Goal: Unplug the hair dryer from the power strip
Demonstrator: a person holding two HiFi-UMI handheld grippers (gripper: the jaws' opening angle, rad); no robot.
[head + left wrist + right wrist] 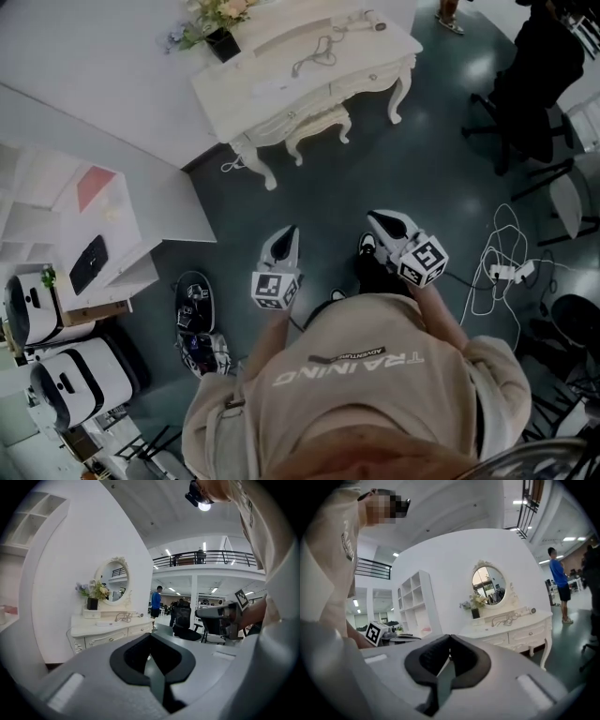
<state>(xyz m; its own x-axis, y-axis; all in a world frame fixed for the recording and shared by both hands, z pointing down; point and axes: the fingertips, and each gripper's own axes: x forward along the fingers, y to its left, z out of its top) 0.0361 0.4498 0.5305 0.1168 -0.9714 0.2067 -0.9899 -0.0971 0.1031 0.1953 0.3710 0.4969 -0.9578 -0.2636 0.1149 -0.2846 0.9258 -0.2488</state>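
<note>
Left gripper (289,231): jaws closed, empty. Right gripper (377,217): jaws closed, empty. Dresser (389,47): corded item (321,52) atop, too small to identify. Floor cables (502,267): tangled.

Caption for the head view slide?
Person stands back from the white dressing table, left tongs and right tongs both shut, empty.

table (309,80): white painted finish, smooth satin | floor (412,178): dark, glossy, mirrors the lights | sweatshirt (375,394): beige matt cloth | left tongs (151,635), right tongs (450,637): smooth grey plastic shells, matt black textured pads (430,656)
</note>
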